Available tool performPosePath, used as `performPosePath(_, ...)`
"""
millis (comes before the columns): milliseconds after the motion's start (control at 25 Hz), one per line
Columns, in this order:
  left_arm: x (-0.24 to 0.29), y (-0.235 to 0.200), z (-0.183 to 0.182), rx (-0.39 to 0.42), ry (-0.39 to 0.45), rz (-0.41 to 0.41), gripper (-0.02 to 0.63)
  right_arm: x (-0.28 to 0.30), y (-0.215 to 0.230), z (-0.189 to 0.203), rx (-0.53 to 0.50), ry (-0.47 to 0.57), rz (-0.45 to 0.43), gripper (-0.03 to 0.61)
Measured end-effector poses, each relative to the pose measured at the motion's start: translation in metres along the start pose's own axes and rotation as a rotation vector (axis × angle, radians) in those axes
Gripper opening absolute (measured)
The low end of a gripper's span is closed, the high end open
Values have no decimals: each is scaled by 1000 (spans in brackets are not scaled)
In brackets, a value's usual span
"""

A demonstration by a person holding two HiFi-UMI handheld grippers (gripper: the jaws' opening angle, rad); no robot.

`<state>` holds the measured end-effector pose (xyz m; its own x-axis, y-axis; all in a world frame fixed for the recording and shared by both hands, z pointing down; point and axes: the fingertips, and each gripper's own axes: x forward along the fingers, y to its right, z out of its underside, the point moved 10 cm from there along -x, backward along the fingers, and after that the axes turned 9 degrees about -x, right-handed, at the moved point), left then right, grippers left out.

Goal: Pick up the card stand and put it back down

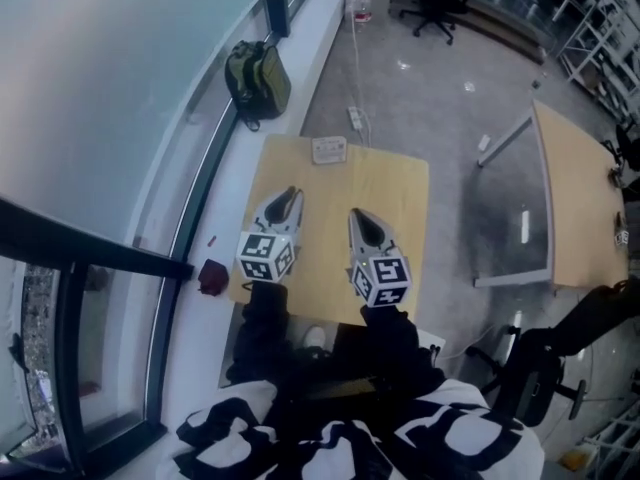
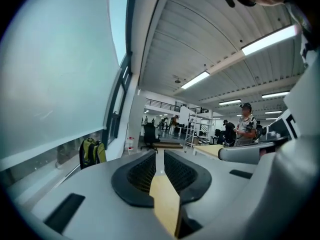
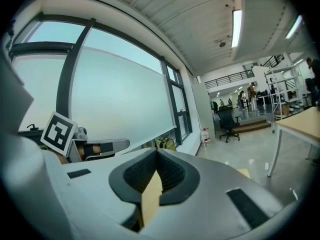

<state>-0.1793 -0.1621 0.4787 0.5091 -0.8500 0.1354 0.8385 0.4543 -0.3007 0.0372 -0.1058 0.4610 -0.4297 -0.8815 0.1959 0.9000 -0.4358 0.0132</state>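
Holding both grippers above the counter (image 1: 405,218), we see the card stand (image 1: 329,149) well ahead of us, at the counter's far edge and untouched. It lies forward of both sets of fingertips and roughly on the line between them. Its long axis runs crosswise, along that far edge. The left gripper (image 1: 292,194) looks a shade nearer than the right gripper (image 1: 356,215), though the difference is slight.

Our left fingers (image 2: 132,176) are nearly together, with a thin slit between them and nothing in it. Our right fingers (image 3: 172,176) are closed tip to tip, also on nothing. Both gripper views look out level across the room, and neither shows the stand. We judge that the reach must go forward and down, and that the fingers must part first.

The counter is bare pale wood apart from the stand. An olive backpack (image 1: 258,80) sits by the window on the left, a small dark red object (image 1: 212,276) lies on the ledge, and a second table (image 1: 575,198) stands to the right.
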Motion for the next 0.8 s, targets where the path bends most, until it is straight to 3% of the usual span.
performPosePath(160,-24,22,-5,36,11,-9,11,-16,-21,-15,-43,35,11,20)
performPosePath(320,-41,47,-6,72,6,-11,11,-32,-35,-24,-69,51,40,20)
performPosePath(560,-76,67,-14,104,91,-17,11,-49,-56,-34,-125,76,74,20)
performPosePath(800,-99,76,-21,104,131,-9,11,-66,-74,-45,-90,123,52,20)
